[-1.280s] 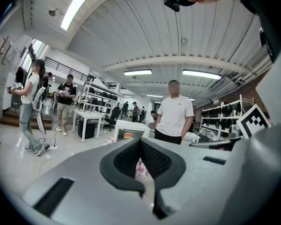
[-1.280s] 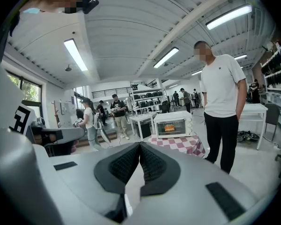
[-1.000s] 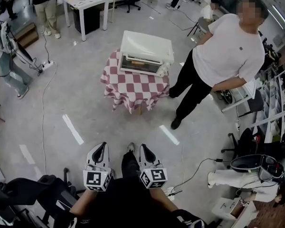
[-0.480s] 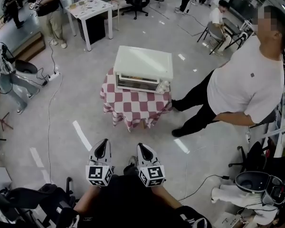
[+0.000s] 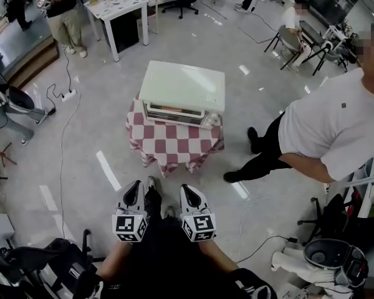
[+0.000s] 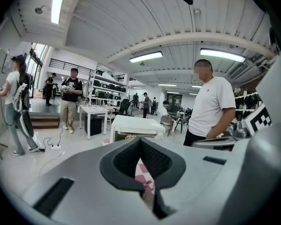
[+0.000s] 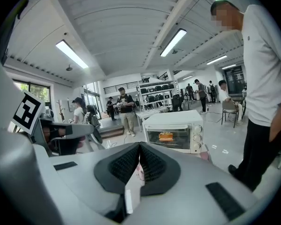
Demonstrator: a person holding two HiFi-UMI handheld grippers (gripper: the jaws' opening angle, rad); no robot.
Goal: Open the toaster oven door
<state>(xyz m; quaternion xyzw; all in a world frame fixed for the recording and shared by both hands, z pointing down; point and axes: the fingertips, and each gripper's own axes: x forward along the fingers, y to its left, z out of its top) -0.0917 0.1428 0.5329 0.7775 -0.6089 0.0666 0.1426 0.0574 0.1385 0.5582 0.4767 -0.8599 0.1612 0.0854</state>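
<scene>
A white toaster oven [image 5: 182,92] stands with its glass door closed on a small table under a red-and-white checked cloth [image 5: 174,139]. The right gripper view shows the toaster oven [image 7: 174,131] with something orange inside and knobs on its right. In the left gripper view the toaster oven [image 6: 134,128] is partly hidden behind the jaws. My left gripper [image 5: 133,193] and right gripper [image 5: 188,193] are held side by side well short of the table, both shut with nothing between the jaws.
A person in a white shirt [image 5: 330,132] stands right of the table. A white desk [image 5: 117,8] and several other people are farther back. Cables [image 5: 62,142] run over the floor at left. Chairs [image 5: 293,39] stand at the back right.
The view has moved closer to the table and toaster oven. The person in the white shirt has shifted to the right. Both grippers keep their place in the view, still shut.
</scene>
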